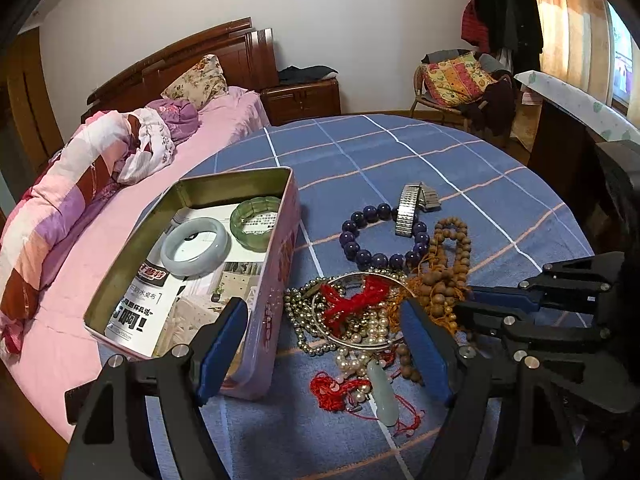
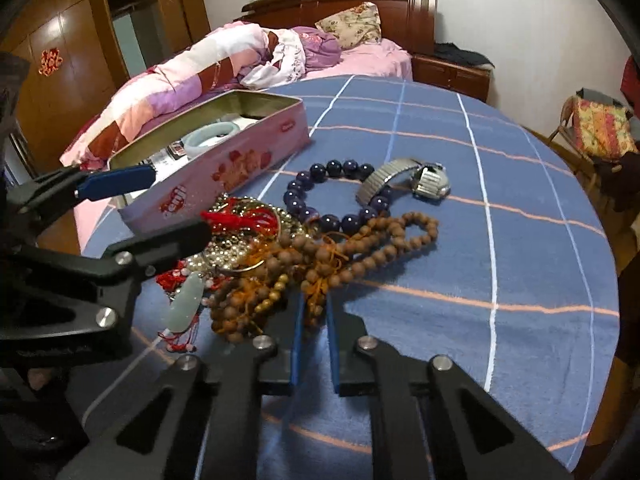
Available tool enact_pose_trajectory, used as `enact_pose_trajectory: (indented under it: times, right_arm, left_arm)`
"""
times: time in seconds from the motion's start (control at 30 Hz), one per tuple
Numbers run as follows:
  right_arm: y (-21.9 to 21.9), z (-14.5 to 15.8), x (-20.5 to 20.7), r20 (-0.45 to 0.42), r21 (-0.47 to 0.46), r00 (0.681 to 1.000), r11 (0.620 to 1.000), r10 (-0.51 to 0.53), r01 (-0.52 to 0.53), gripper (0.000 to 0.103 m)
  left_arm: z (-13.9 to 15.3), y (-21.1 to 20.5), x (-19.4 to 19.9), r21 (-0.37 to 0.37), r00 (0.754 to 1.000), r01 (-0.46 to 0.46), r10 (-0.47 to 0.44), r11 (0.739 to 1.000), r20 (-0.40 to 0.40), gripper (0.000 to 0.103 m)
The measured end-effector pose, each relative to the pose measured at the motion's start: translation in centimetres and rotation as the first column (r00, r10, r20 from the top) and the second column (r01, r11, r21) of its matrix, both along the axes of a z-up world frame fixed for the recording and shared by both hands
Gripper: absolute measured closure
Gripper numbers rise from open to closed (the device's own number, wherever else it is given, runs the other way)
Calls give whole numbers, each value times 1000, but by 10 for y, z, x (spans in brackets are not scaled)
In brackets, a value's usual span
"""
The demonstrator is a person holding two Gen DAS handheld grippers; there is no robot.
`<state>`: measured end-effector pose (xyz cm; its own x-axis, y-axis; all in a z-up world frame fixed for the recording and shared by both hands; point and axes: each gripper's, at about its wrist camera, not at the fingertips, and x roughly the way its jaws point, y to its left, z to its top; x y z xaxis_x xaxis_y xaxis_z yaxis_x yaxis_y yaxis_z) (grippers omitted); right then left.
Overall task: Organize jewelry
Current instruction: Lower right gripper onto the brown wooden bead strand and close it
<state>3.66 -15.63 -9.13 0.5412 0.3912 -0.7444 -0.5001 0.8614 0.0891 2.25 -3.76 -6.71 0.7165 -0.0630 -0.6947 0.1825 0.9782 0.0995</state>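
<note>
A pink tin box (image 1: 276, 264) holds a pale jade bangle (image 1: 196, 246) and a green bangle (image 1: 256, 222). Beside it a tangled jewelry pile (image 1: 360, 316) lies on the blue cloth: pearls, red cords, a silver hoop, a jade pendant (image 1: 384, 396), wooden beads (image 1: 444, 276), a dark blue bead bracelet (image 1: 380, 240) and a metal watch (image 1: 412, 204). My left gripper (image 1: 324, 352) is open, its fingers either side of the pile's near end. My right gripper (image 2: 314, 332) is nearly shut at the wooden beads (image 2: 360, 244); whether it holds a strand is unclear.
A round table with a blue checked cloth (image 2: 520, 240) carries everything. A bed with pink bedding (image 1: 80, 216) lies close behind the tin. A chair with cushions (image 1: 460, 80) stands beyond the table's far edge.
</note>
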Motion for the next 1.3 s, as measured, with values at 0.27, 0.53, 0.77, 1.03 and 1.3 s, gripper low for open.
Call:
enact_pose_trajectory:
  times: [0.27, 0.53, 0.77, 1.03, 1.3]
  right_arm:
    - [-21, 1, 14, 23, -83, 988, 985, -153, 154, 95]
    - [-25, 15, 11, 26, -2, 989, 990, -143, 143, 43]
    - [-15, 6, 19, -4, 11, 994, 994, -112, 112, 41]
    - [-16, 3, 14, -33, 43, 997, 997, -67, 68, 83]
    - [-19, 5, 13, 1, 6, 995, 995, -102, 102, 94]
  left_arm:
    - [-2, 5, 2, -4, 1000, -8, 8, 1000, -8, 25]
    - [-3, -4, 0, 32, 1000, 7, -7, 999, 4, 25]
    - [-1, -11, -4, 43, 999, 31, -32, 999, 23, 25]
    - [-8, -15, -3, 1, 996, 88, -88, 996, -23, 25]
    - [-22, -26, 1, -38, 978, 167, -171, 985, -116, 61]
